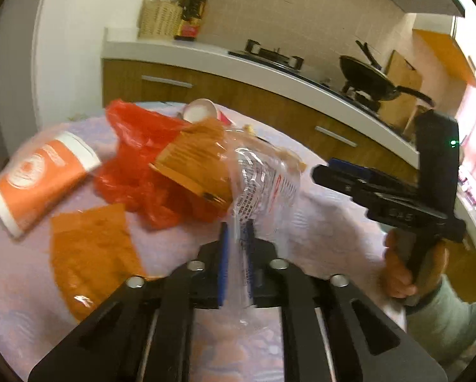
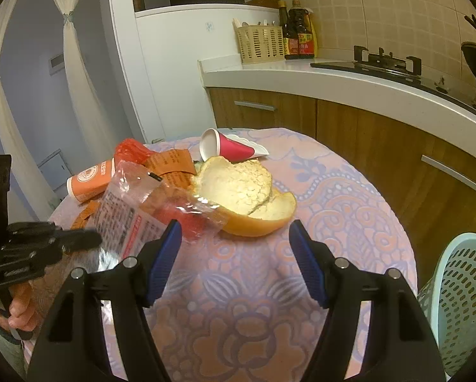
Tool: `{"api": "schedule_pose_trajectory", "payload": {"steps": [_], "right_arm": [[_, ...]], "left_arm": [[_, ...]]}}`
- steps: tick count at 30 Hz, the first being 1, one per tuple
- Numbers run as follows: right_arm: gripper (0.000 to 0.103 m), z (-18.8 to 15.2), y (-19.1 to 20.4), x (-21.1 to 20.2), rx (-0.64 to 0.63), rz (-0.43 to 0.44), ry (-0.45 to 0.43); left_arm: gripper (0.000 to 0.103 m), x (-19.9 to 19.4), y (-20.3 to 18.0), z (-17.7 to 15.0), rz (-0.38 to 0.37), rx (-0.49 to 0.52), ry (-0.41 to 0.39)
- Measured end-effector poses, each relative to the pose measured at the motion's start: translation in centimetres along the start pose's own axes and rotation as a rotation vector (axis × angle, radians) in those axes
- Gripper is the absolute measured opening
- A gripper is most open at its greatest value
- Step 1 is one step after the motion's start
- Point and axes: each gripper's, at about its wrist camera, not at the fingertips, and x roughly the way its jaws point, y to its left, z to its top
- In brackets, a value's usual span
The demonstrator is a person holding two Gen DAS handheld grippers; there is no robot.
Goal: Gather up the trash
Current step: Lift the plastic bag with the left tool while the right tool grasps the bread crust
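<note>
- The bench (image 2: pixel 349 197), a round one under a pink and lilac patterned cloth, carries all the trash in a heap toward its far left; the near half in front of me is bare cloth.
- The pale blue mesh basket (image 2: pixel 457 293) stands off the bench's right edge, near me. I judge it to be where the trash goes, so whatever I lift has to travel across to that side.
- The bread piece (image 2: pixel 238 191), a hollowed crust, lies near the middle of the bench, just beyond my right tongs (image 2: pixel 234 242). Those tongs are wide apart and empty, pointed at the crust but not touching it.
- The red plastic bag (image 1: pixel 136 165) is crumpled at the far side, with an orange paper cup (image 1: pixel 40 181) on its side to the left and a red paper cup (image 2: pixel 228 149) tipped over at the far edge.
- An orange packet (image 1: pixel 91 254) lies flat near me on the left.
- The clear printed wrapper (image 1: pixel 263 181) is the step in hand: my left tongs (image 1: pixel 236 232) are pinched on its near edge, the film running between the blue pads.
- To do this well, I should lift slowly and straight up, since the wrapper's far end overlaps the bag and an orange card; thin film slips, so I want a firm pinch before swinging it to the basket.
</note>
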Motion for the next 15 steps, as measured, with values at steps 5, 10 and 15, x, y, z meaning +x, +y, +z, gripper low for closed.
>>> {"api": "schedule_pose_trajectory", "payload": {"steps": [5, 10, 15], "right_arm": [[0.066, 0.0, -0.3, -0.1, 0.012, 0.002, -0.009], [0.066, 0.0, -0.3, -0.2, 0.014, 0.005, -0.011], [0.066, 0.0, -0.4, -0.4, 0.020, -0.002, -0.020]], "left_arm": [[0.040, 1.0, -1.3, -0.1, 0.008, 0.032, 0.022], [0.040, 2.8, -1.9, -0.3, 0.006, 0.023, 0.070], [0.011, 4.3, -2.3, -0.7, 0.028, 0.026, 0.110]]}}
